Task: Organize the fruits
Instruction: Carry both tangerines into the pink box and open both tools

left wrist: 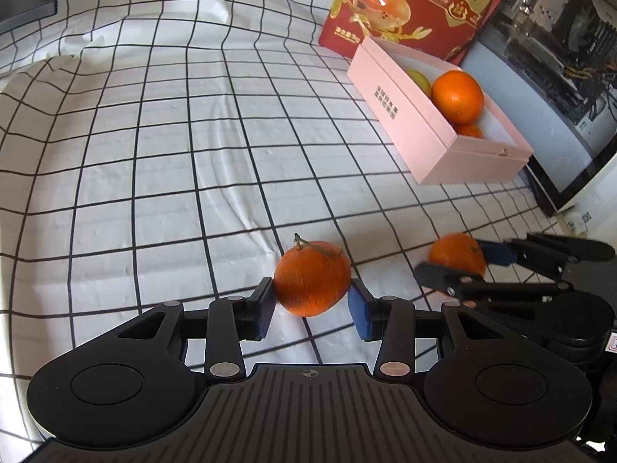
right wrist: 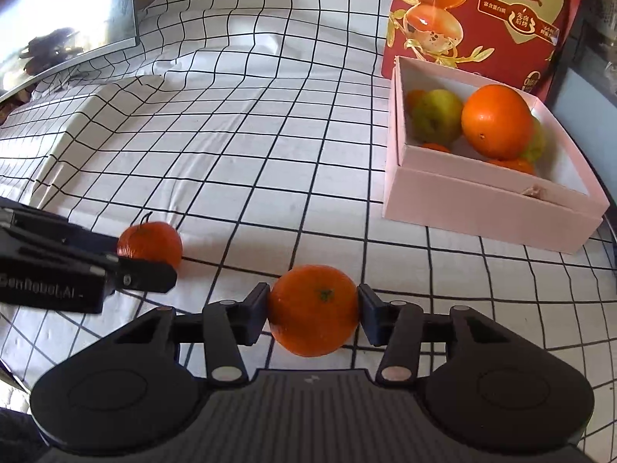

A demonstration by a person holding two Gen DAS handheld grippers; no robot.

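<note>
A: Left gripper has its pads tight on a stemmed orange, low over the checked cloth.

B: And the right gripper is clamped on a second orange, pads pressing both sides.

A: The pink box sits ahead to the right, fruit already inside, red bag standing behind it.

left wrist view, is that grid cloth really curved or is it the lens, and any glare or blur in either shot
Left wrist view: mostly fisheye bowing of the checked cloth, plus real wrinkles; the stemmed orange in the left gripper looks slightly soft. Right wrist view: blown-out glare on the monitor top left; the orange in the right gripper is sharp.
</note>
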